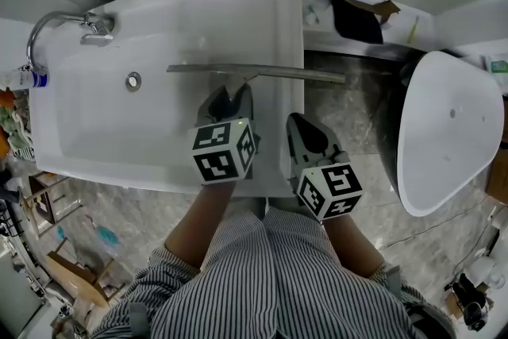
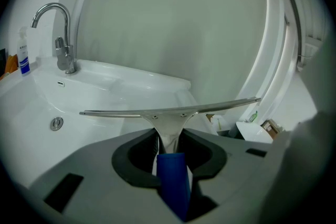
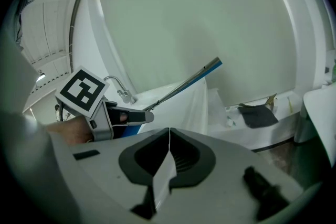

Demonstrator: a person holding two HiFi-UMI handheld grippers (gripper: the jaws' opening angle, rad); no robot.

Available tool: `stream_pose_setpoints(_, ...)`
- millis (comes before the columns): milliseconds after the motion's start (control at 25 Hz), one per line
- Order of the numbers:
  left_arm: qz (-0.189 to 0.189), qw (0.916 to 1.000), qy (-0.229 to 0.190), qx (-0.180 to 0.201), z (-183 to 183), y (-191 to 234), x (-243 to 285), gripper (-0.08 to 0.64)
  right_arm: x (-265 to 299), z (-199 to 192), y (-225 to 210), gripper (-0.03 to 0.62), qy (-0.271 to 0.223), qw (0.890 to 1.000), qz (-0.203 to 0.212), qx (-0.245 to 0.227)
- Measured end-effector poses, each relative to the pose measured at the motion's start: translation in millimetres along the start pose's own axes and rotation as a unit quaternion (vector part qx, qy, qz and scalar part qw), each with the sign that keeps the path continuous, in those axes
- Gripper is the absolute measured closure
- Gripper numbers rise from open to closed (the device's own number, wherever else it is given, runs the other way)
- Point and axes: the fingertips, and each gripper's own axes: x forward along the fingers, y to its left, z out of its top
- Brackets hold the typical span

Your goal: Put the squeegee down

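Squeegee (image 2: 169, 113) tight between left tongs (image 2: 169, 135)

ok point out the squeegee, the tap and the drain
squeegee (image 1: 270, 73), head view, on its metal bar
tap (image 2: 64, 53), left gripper view, on its upright body
drain (image 1: 133, 80), head view, on its metal ring

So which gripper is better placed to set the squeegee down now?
Left. The left gripper holds the squeegee by its handle, with the blade over the sink. The right gripper is shut with nothing between its jaws, so it would first need to take the squeegee over.
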Motion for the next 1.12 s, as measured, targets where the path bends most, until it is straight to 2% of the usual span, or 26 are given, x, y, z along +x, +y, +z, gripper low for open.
stream_pose_setpoints(200, 0.007, 0.9999, 0.013, -0.008, -8, 2, 8, 0.436, 2, -7, -5, 0.575, 0.009, 1.000, -0.002, 0.012)
stream_pose_setpoints(640, 0.005, 0.9993, 0.037, 0.003, -17, 0, 24, 0.436, 7, -15, -7, 0.575, 0.018, 0.999, -0.002, 0.027)
stream_pose_setpoints(1120, 0.004, 0.9990, 0.044, 0.006, -22, -2, 30, 0.436, 5, -22, -11, 0.575, 0.021, 0.999, -0.005, 0.036)
